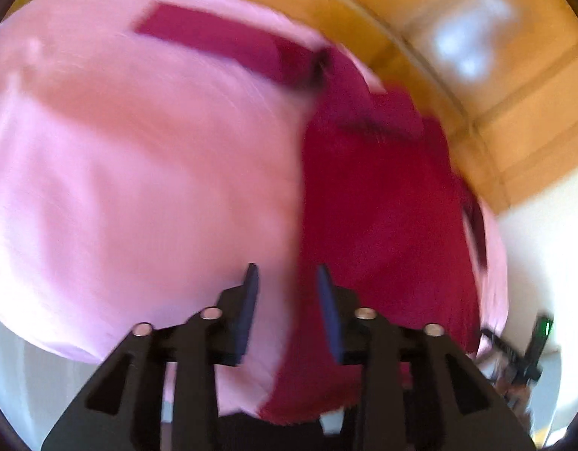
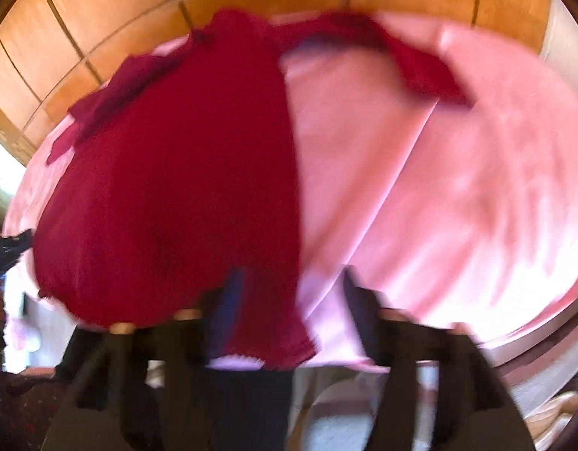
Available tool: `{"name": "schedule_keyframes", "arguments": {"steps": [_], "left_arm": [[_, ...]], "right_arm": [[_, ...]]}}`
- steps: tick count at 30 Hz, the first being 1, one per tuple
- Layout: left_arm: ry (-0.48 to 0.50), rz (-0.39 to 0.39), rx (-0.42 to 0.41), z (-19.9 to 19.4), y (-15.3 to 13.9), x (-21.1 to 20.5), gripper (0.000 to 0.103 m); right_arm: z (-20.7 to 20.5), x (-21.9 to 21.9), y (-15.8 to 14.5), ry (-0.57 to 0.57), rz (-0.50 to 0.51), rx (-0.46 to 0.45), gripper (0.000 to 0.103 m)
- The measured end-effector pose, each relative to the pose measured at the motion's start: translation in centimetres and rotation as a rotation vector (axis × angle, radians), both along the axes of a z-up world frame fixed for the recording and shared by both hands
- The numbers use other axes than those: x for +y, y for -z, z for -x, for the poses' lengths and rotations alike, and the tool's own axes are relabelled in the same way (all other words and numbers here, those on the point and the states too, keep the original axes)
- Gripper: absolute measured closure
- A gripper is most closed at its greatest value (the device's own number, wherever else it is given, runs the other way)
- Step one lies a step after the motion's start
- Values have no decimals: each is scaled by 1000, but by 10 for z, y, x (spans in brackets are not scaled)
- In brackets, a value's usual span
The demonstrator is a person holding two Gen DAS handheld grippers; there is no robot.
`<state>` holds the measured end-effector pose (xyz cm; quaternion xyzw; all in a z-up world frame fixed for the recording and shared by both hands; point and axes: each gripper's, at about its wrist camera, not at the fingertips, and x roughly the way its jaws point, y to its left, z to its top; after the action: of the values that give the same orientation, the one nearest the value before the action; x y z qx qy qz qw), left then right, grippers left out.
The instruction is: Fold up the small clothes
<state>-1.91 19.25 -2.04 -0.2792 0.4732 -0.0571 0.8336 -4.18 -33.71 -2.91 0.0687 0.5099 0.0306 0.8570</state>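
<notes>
Red garment (image 2: 176,188) lies folded lengthwise on pink sheet (image 2: 458,206); left gripper (image 1: 289,300) and right gripper (image 2: 289,300) both hover parted above its hem, gripping nothing.

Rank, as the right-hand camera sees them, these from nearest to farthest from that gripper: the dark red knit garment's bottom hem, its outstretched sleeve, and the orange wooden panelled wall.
1. Bottom hem of the dark red knit garment, right at the right gripper, between its open fingers.
2. Outstretched sleeve, farther up and to the right on the pink cloth-covered table.
3. Orange wooden panelled wall, behind the table.
</notes>
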Motion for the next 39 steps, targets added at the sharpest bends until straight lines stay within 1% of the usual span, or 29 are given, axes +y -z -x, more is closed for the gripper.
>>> {"name": "schedule_keyframes", "arguments": {"steps": [1,2,3,5,6,7,8,9,11,13,15,17,18,19,20,21,22,24,25,26,27,28,29,31,34,37,39], "left_arm": [[-38,-11,-11,-2,-4,9,59],[-81,-34,-20,-7,-10,20,59],[-131,-71,-27,-14,-14,34,59],[-200,-135,-24,-28,-16,55,59],[-223,-156,-20,-33,-15,62,59],[-255,-181,-18,-44,-17,74,56],[-285,-198,-17,-55,-18,83,48],[-319,-209,-22,-65,-19,91,45],[-353,-210,-29,-86,-20,105,45],[-362,-209,-26,-103,-20,123,45],[-359,-242,-22,-122,-18,132,45],[-343,-272,-25,-148,-15,139,45],[-334,-286,-22,-159,-14,141,45],[-327,-304,-9,-175,-10,144,45],[-319,-313,5,-188,-5,148,45],[-317,-319,18,-195,-1,155,45],[-316,-319,41,-205,6,160,45],[-310,-286,79,-222,21,166,45],[-309,-270,90,-229,29,166,50],[-308,-273,79,-232,31,165,73],[-300,-275,67,-233,30,164,87],[-299,-282,50,-232,26,163,93],[-319,-288,25,-228,22,164,99],[-362,-280,-31,-217,9,173,100],[-428,-314,-74,-200,-8,191,100],[-495,-391,-82,-183,-22,210,100],[-562,-437,-62,-175,-23,229,100]], "right_arm": [[-6,2,-11,7,35,-38,35],[-9,5,-16,9,42,-62,29],[-14,8,-24,9,41,-92,26],[-31,24,-31,-16,12,-140,19],[-42,38,-31,-40,-10,-155,18],[-46,46,-31,-54,-21,-158,18],[-57,59,-26,-79,-41,-157,18],[-71,74,-21,-108,-57,-154,18],[-89,107,-13,-160,-54,-164,18],[-106,133,-3,-200,-45,-161,18],[-125,158,9,-237,-29,-156,18],[-137,173,18,-255,14,-160,18],[-133,176,17,-258,16,-159,18],[-139,178,23,-255,13,-151,18],[-136,177,25,-249,15,-146,17],[-138,178,29,-242,18,-142,16],[-140,177,34,-235,18,-140,13],[-135,173,39,-228,10,-162,9],[-133,172,41,-228,5,-172,5],[-132,171,44,-226,-8,-173,2],[-132,168,46,-226,-21,-168,2],[-134,168,47,-224,-28,-162,2],[-136,167,48,-220,-39,-157,2],[-137,166,47,-220,-47,-154,2],[-138,168,46,-234,-38,-159,2],[-134,167,46,-231,-39,-184,2],[-134,167,47,-230,-34,-184,2]]}}
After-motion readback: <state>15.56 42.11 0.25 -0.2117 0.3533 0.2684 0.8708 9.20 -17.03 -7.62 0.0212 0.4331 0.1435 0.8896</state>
